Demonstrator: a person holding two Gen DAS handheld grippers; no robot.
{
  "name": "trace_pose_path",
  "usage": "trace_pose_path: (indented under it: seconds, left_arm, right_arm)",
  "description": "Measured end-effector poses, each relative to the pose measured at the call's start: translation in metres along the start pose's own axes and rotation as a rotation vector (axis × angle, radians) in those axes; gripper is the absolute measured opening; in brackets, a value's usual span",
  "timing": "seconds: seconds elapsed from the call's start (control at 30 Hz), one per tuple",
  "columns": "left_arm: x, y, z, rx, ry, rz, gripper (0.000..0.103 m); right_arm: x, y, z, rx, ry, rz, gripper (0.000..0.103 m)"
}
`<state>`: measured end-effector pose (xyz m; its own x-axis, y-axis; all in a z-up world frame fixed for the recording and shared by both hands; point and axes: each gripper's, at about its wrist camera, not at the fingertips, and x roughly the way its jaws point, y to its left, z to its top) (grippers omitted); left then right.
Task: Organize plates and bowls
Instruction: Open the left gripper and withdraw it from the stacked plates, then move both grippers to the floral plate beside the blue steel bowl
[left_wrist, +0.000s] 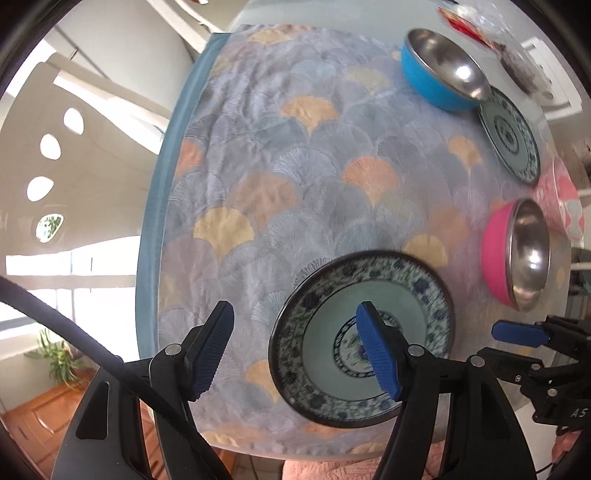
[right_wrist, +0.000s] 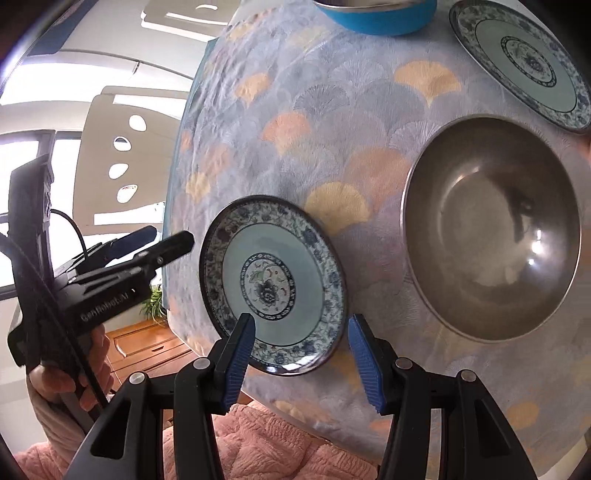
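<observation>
four dishes lie apart on the fan-patterned tablecloth, none stacked yet. left wrist view: left gripper half open, empty, above the near plate; blue bowl, far plate, pink bowl well apart. right wrist view: right gripper partly open, empty, over the near plate's edge; all sorting seemingly remains.

Bright daylight is pouring in through big windows. A pale wall panel with oval holes is standing beside them. A green plant is sitting on a brown wooden cabinet. A blue cloth with fan shapes is covering the bench.
</observation>
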<state>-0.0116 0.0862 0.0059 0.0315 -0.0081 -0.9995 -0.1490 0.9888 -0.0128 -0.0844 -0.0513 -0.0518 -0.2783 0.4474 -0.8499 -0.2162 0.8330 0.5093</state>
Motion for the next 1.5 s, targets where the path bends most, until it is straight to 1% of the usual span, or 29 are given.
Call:
trace_pose_path:
  seconds: [0.13, 0.23, 0.33, 0.4, 0.47, 0.63, 0.73, 0.8, 0.87, 1.0, 1.1, 1.17, 1.3, 1.33, 1.43, 1.5]
  left_arm:
    - [0.001, -0.003, -0.004, -0.022, -0.003, 0.008, 0.067]
    - [0.004, -0.007, -0.014, -0.028, 0.005, 0.000, 0.067]
    - [0.007, -0.017, -0.010, -0.033, 0.008, 0.001, 0.067]
    - [0.005, -0.025, 0.002, -0.035, 0.011, 0.002, 0.067]
    - [0.001, -0.035, 0.014, -0.035, 0.013, -0.016, 0.067]
    - [-0.010, -0.074, 0.051, -0.003, -0.014, -0.041, 0.067]
    - [-0.016, -0.103, 0.071, 0.030, -0.038, -0.052, 0.067]
    - [-0.018, -0.124, 0.084, 0.054, -0.051, -0.069, 0.067]
    - [-0.016, -0.141, 0.096, 0.062, -0.056, -0.078, 0.067]
    - [0.007, -0.177, 0.115, 0.078, -0.023, -0.086, 0.067]
    - [0.027, -0.197, 0.122, 0.070, 0.008, -0.092, 0.067]
    - [0.040, -0.206, 0.126, 0.058, 0.030, -0.088, 0.067]
    - [0.059, -0.222, 0.130, 0.038, 0.057, -0.098, 0.066]
    - [0.061, -0.225, 0.131, 0.039, 0.057, -0.095, 0.066]
    - [0.069, -0.238, 0.133, 0.044, 0.056, -0.085, 0.066]
    - [0.074, -0.243, 0.135, 0.039, 0.064, -0.078, 0.066]
  right_arm:
    - [0.000, -0.001, 0.004, -0.008, 0.004, 0.021, 0.052]
    - [-0.007, 0.001, 0.009, -0.031, -0.003, 0.064, 0.052]
    - [-0.026, 0.003, 0.020, -0.057, -0.036, 0.063, 0.052]
    - [-0.041, -0.001, 0.031, -0.067, -0.062, 0.061, 0.052]
    - [-0.061, -0.009, 0.045, -0.065, -0.095, 0.060, 0.052]
    - [-0.107, -0.045, 0.079, -0.033, -0.179, 0.040, 0.052]
    - [-0.135, -0.080, 0.097, 0.013, -0.225, 0.040, 0.052]
    - [-0.147, -0.101, 0.108, 0.044, -0.245, 0.050, 0.052]
    - [-0.157, -0.132, 0.120, 0.095, -0.268, 0.042, 0.052]
    - [-0.164, -0.185, 0.142, 0.192, -0.285, 0.019, 0.052]
    - [-0.162, -0.209, 0.150, 0.225, -0.284, 0.003, 0.052]
    - [-0.157, -0.223, 0.157, 0.238, -0.281, -0.036, 0.052]
    - [-0.153, -0.245, 0.170, 0.250, -0.275, -0.078, 0.052]
    - [-0.151, -0.249, 0.175, 0.244, -0.270, -0.107, 0.052]
    - [-0.142, -0.259, 0.183, 0.227, -0.244, -0.155, 0.052]
    - [-0.136, -0.264, 0.188, 0.219, -0.225, -0.157, 0.052]
